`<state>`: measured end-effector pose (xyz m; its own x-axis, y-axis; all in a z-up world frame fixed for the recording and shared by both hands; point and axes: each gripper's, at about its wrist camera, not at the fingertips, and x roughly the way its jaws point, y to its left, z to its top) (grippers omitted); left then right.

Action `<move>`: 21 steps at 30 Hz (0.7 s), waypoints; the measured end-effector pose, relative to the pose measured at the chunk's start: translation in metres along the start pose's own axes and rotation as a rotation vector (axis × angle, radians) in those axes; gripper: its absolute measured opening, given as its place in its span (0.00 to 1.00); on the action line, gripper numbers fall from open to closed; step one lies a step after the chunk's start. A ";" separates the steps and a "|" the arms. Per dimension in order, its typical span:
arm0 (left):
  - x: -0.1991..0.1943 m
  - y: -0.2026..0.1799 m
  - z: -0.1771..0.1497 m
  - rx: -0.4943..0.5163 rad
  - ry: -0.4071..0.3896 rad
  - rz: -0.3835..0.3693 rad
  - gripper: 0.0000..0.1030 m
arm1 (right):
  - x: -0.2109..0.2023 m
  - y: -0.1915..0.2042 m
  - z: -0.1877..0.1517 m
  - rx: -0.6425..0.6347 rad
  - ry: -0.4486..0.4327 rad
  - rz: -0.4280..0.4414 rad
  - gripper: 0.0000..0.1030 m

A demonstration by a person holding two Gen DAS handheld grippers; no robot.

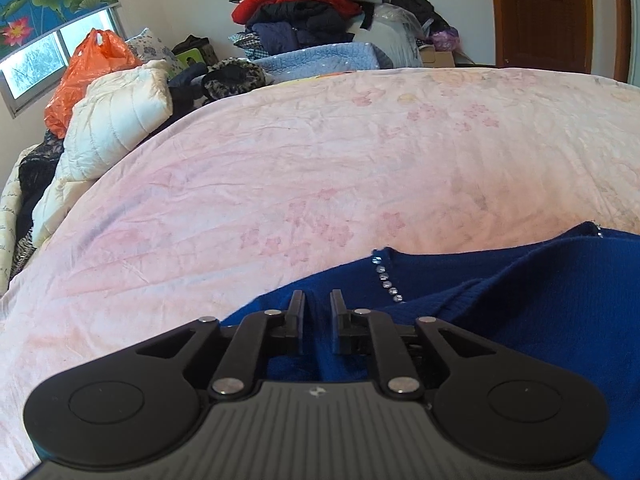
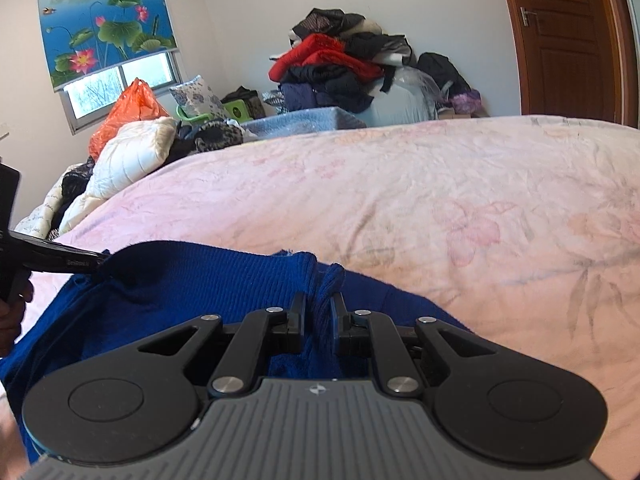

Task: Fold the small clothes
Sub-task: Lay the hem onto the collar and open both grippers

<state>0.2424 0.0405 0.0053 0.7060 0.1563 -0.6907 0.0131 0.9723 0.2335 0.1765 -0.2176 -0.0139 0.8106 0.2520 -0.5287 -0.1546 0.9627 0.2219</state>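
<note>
Blue knit sweater (image 1: 500,300) with a row of rhinestones sits right under my left gripper (image 1: 318,300) on the pink floral bedsheet (image 1: 280,180); the fabric runs between the jaws, but I can't tell if they're pinching. Over on the right view, my right gripper (image 2: 319,304) is clamped on a bunched ridge of it.

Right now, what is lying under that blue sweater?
The blue sweater lies on a bed's pink flowered bedspread, which shows all around it. Anything else beneath is covered by the knit and by both tongs.
</note>
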 end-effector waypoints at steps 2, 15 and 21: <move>-0.001 0.008 0.001 -0.015 -0.005 0.023 0.38 | 0.003 -0.002 -0.001 0.013 0.014 -0.024 0.25; -0.048 0.056 -0.044 -0.054 -0.046 0.011 0.72 | -0.025 -0.024 0.004 0.063 -0.015 -0.038 0.47; -0.064 0.068 -0.089 -0.050 -0.005 -0.032 0.72 | -0.003 -0.028 -0.007 0.120 0.100 -0.014 0.10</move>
<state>0.1348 0.1124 0.0043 0.7096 0.1245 -0.6935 0.0005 0.9842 0.1772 0.1748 -0.2450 -0.0243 0.7510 0.2533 -0.6098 -0.0702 0.9489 0.3077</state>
